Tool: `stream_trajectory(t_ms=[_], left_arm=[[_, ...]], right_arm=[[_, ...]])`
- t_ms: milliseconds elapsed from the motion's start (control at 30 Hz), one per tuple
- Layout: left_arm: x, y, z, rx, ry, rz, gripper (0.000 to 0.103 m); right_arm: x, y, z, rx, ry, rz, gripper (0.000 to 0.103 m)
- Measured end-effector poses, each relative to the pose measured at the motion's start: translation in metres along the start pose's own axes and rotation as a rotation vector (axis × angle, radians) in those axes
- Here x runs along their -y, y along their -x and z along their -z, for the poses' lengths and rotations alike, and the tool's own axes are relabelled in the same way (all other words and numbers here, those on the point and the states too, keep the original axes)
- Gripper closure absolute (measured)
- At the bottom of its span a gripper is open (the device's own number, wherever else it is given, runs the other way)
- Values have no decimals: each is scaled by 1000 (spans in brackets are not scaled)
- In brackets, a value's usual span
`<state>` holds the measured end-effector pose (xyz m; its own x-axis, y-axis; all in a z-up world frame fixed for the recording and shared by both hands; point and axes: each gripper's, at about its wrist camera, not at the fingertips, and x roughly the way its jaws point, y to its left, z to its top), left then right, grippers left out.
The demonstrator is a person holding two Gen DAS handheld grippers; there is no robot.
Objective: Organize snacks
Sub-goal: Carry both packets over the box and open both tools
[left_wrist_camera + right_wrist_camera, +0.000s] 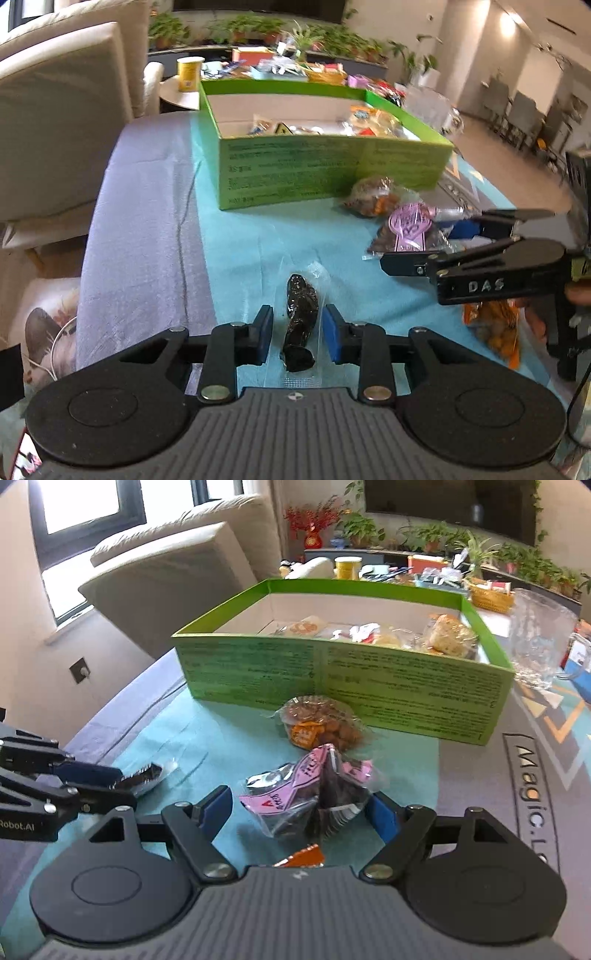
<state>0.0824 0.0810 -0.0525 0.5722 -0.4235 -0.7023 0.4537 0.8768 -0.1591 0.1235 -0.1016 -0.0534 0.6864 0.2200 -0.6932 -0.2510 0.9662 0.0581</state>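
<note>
L gripper [297,330]: blue pads either side of a dark snack in a clear wrapper [300,326], which lies on the teal cloth [240,243]. Narrow gaps show betw pads and the dark lump; whether the pads already nip the clear film, can't tell. From the R wrist view the L fingers [92,775] sit over the wrapper's crimped end, contact unclear there too.

R gripper [301,805]: spread wide, pink-labelled packet [314,794] betw its fingers. R pad touches or nearly touches the packet's edge; L pad stands clear of it. Packet looks propped up, crumpled, not pinched.

Just ahead of R gripper, beyond the pink packet: bag of orange-brown snacks [321,727], lying close to the near wall of the green box [332,679]. Box is open-topped, several wrapped snacks inside (mostly at its far-right end as the R gripper sees it).

Under R gripper's body: corner of an orange packet [301,858], mostly hidden. L wrist view shows it as a bag of orange bits [496,328] below the R gripper's frame.

Right of box: clear glass mug [539,642].
</note>
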Motion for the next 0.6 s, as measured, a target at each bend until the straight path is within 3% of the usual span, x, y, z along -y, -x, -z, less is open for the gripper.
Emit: stream_trajectory(t_ms=[267, 600], left_arm=[[3, 8, -14, 65, 79, -8, 76], [12, 13, -27, 99, 96, -14, 75]], right_arm=[[5, 24, 1, 65, -19, 2, 54], [14, 54, -2, 160, -53, 15, 54]])
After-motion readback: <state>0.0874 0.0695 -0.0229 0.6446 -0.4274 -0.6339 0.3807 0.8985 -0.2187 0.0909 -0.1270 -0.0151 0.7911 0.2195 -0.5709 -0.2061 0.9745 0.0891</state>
